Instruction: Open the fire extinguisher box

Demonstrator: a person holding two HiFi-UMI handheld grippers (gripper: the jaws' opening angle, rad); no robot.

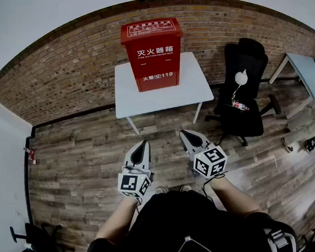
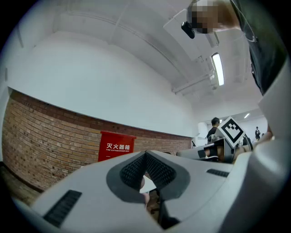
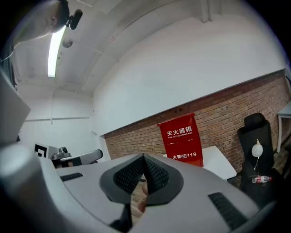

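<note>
A red fire extinguisher box (image 1: 152, 54) with white lettering stands upright on a small white table (image 1: 192, 86) against the brick wall, its lid down. Both grippers hover over the wooden floor, well short of the table. The left gripper (image 1: 144, 144) is shut with nothing in it, and so is the right gripper (image 1: 184, 133). The box (image 2: 115, 146) shows far ahead above the left gripper (image 2: 145, 154) in the left gripper view. In the right gripper view the box (image 3: 182, 139) stands far beyond the right gripper (image 3: 143, 157).
A black office chair (image 1: 243, 88) with a plastic bottle (image 1: 240, 106) on its seat stands right of the table. A pale desk (image 1: 309, 74) is at far right. Dark stands and bags (image 1: 31, 249) lie at lower left. Wooden floor (image 1: 78, 157) stretches between me and the table.
</note>
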